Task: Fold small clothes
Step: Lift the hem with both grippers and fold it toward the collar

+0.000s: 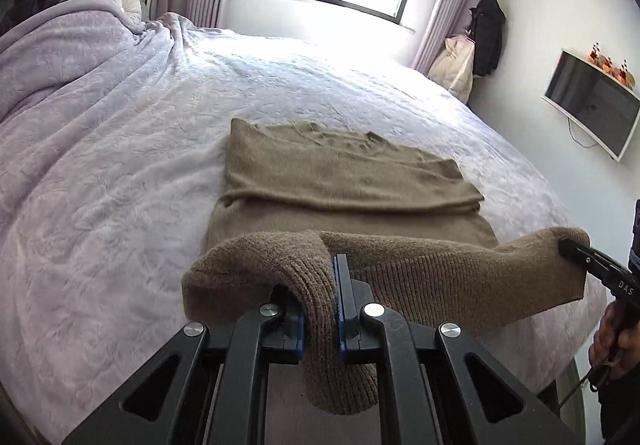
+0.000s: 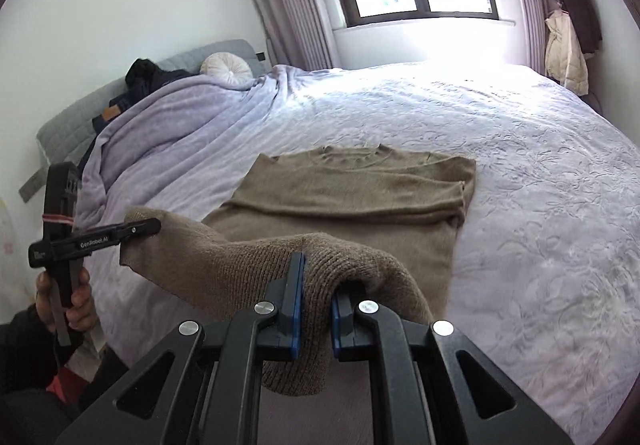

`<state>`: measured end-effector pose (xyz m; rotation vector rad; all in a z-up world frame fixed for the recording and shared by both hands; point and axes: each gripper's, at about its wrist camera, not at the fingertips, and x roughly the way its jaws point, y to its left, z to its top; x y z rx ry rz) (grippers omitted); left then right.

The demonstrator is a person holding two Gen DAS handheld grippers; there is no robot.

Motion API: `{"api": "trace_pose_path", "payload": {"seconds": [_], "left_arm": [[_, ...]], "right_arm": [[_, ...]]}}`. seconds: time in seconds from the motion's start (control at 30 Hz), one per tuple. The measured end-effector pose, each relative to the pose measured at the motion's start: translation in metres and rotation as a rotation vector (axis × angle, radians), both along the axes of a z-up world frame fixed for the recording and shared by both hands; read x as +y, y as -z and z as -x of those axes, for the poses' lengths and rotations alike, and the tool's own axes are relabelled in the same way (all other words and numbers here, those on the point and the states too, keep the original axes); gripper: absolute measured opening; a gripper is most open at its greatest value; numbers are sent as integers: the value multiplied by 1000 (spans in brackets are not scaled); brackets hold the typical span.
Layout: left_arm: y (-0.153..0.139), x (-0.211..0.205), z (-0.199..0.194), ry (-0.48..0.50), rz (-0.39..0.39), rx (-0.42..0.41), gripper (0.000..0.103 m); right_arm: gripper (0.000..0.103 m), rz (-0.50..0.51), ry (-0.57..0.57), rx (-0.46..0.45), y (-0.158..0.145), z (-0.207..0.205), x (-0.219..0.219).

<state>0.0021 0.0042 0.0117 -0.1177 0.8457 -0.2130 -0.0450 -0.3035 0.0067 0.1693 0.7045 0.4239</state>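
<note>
A tan knit sweater (image 1: 344, 181) (image 2: 360, 189) lies on the bed with its collar toward the window and its sleeves folded in across the body. Its ribbed hem is raised off the bed. My left gripper (image 1: 326, 285) is shut on the hem's left corner; it also shows in the right wrist view as the left gripper (image 2: 154, 225). My right gripper (image 2: 318, 285) is shut on the hem's right corner, and in the left wrist view the right gripper (image 1: 564, 247) pinches the far right end. The hem hangs stretched between both.
The bed (image 1: 120, 165) carries a lavender cover, bunched at the left by a round pillow (image 2: 226, 71) and dark clothes (image 2: 144, 75). A wall screen (image 1: 592, 101) and hanging coats (image 1: 486, 33) are on the right. A person's hand (image 2: 68, 301) holds the left tool.
</note>
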Motion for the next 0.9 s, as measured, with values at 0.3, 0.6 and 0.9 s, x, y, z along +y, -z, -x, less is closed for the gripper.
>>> {"api": "trace_pose_path", "payload": {"seconds": [0.3, 0.6, 0.9], "left_arm": [[-23, -4, -67, -25, 35, -17, 12], [-24, -14, -159, -50, 20, 1, 12], [40, -18, -266, -81, -35, 132, 12]], "right_arm": [[11, -69, 73, 32, -20, -73, -13], [12, -114, 149, 70, -23, -157, -23], [12, -77, 224, 175, 29, -261, -23]]}}
